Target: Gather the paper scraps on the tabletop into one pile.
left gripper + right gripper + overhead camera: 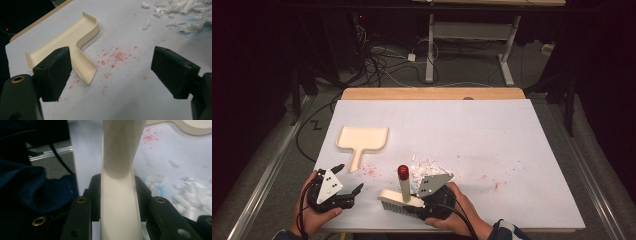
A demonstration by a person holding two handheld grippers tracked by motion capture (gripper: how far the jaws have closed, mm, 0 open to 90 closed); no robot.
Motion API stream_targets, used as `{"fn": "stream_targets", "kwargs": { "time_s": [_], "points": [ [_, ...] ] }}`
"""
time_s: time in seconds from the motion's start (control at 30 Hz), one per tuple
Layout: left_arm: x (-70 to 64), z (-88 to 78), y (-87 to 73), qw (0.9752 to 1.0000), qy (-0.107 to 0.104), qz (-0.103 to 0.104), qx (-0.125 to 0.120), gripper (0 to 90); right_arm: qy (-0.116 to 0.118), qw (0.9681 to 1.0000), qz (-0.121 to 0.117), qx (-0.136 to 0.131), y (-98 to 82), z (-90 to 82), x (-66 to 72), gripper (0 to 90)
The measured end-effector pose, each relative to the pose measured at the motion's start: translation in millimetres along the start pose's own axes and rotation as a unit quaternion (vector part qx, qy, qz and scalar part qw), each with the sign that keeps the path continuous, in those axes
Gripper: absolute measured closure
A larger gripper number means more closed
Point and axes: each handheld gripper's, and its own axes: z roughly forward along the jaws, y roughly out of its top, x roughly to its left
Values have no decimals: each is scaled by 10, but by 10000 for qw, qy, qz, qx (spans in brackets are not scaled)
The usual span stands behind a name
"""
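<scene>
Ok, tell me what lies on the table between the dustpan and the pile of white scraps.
A scatter of red specks on the white sheet, plainly shown in the left gripper view, between the dustpan and the white scraps; nothing else lies there.

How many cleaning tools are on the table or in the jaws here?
2. A cream dustpan lies at the table's left, just beyond the left gripper; a brush is held by the right gripper at the near edge.

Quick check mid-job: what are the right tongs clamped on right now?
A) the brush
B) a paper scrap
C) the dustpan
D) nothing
A: the right tongs are shut on the cream brush, its red-tipped handle sticking up; the dustpan lies untouched on the table.
</scene>
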Motion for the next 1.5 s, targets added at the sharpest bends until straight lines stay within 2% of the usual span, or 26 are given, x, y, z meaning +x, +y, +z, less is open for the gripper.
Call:
{"fn": "stream_targets", "kwargs": {
  "time_s": [0.1, 0.13, 0.2, 0.37, 0.5, 0.57, 0.67, 0.87, 0.93, 1.07, 1.17, 1.23, 1.33, 1.37, 1.43, 1.5],
  "points": [
    [-29, 16, 9, 10000, -66, 68, 28, 159, -182, 9998, 64, 52, -26, -35, -73, 681],
    [-43, 22, 8, 9999, -106, 33, 70, 159, -254, 9996, 70, 66, -40, -45, -107, 680],
    [-61, 41, 12, 9998, -148, 59, 100, 159, -260, 9994, 204, 67, -64, -67, -195, 680],
    [-112, 77, 26, 9995, -263, 122, 139, 159, -597, 9975, 364, 70, -86, -143, -356, 680],
    [-151, 103, 41, 9990, -327, 232, 198, 159, -865, 9951, 469, 25, -103, -248, -462, 682],
    [-154, 103, 43, 9989, -348, 235, 192, 159, -860, 9950, 501, -88, -107, -310, -500, 681],
    [-144, 104, 37, 9990, -357, 206, 198, 159, -798, 9953, 483, -247, -99, -424, -509, 681],
    [-154, 103, 36, 9987, -393, 242, 214, 159, -919, 9941, 326, -479, -83, -729, -451, 681],
    [-155, 105, 35, 9986, -405, 246, 223, 159, -935, 9940, 203, -524, -99, -848, -419, 681],
    [-157, 106, 37, 9986, -407, 253, 224, 159, -836, 9953, 7, -479, -208, -1028, -345, 681],
    [-163, 111, 41, 9985, -410, 260, 237, 159, -692, 9967, -225, -353, -336, -1093, -288, 680],
    [-166, 115, 47, 9985, -412, 282, 245, 158, -537, 9977, -291, -307, -426, -1107, -258, 680],
    [-161, 125, 55, 9984, -404, 298, 268, 159, -228, 9985, -400, -297, -526, -1040, -217, 681],
    [-153, 126, 58, 9985, -394, 292, 259, 158, -191, 9985, -461, -211, -532, -992, -202, 681],
    [-128, 126, 57, 9987, -387, 238, 235, 158, -124, 9979, -596, -208, -520, -881, -175, 681],
    [-100, 124, 45, 9989, -364, 168, 229, 159, 114, 9979, -614, -196, -507, -760, -159, 681]
  ]
}}
